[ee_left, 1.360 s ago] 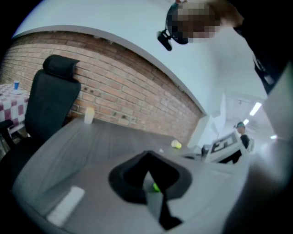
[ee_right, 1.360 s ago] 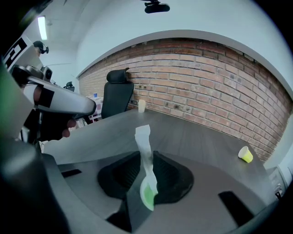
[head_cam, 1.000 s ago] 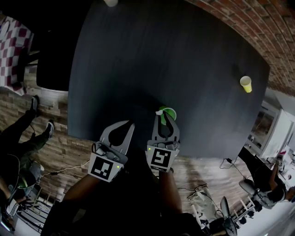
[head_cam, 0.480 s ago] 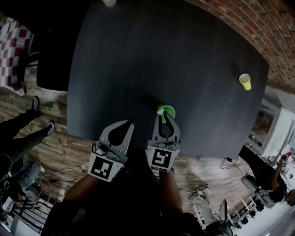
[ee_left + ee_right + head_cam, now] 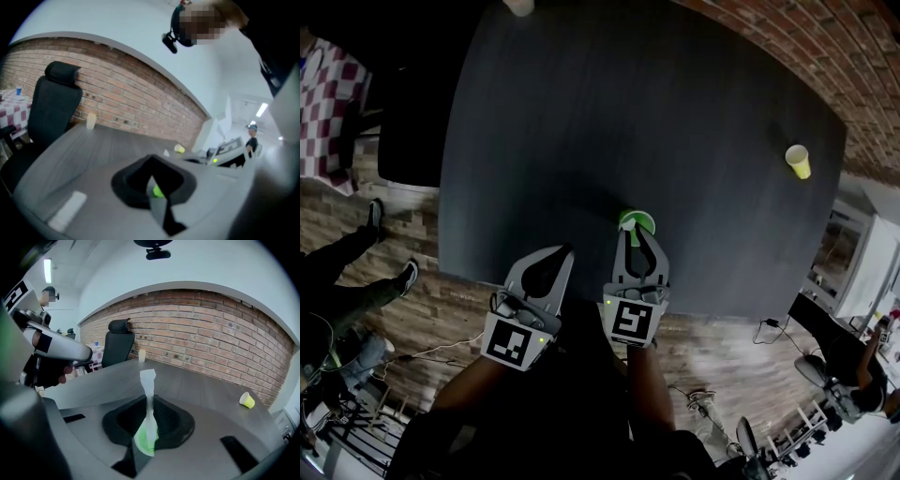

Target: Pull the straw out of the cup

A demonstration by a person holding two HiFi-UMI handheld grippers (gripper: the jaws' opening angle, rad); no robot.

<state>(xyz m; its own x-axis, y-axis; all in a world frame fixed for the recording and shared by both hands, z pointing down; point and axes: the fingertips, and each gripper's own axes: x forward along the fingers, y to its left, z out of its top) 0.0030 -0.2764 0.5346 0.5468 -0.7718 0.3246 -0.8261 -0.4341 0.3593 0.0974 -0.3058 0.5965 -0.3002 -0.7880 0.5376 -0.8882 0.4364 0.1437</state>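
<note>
A green cup (image 5: 636, 221) stands near the front edge of the dark table (image 5: 628, 103). A white straw (image 5: 148, 380) rises out of the cup (image 5: 143, 442). My right gripper (image 5: 635, 234) is right over the cup, and in the right gripper view its jaws (image 5: 149, 401) look shut on the straw, whose crumpled top pokes above them. The left gripper (image 5: 565, 251) hovers shut and empty just left of it, over the table's edge. In the left gripper view only a speck of the green cup (image 5: 157, 191) shows through the jaws' opening.
A yellow cup (image 5: 799, 160) lies at the far right of the table and a white cup (image 5: 520, 6) stands at the far edge. A black office chair (image 5: 117, 345) stands behind the table. A seated person's legs (image 5: 356, 272) are at the left, on the wood floor.
Almost nothing has moved. Both grippers and the green cup sit a touch farther up the picture, with the right jaws staying over the cup.
</note>
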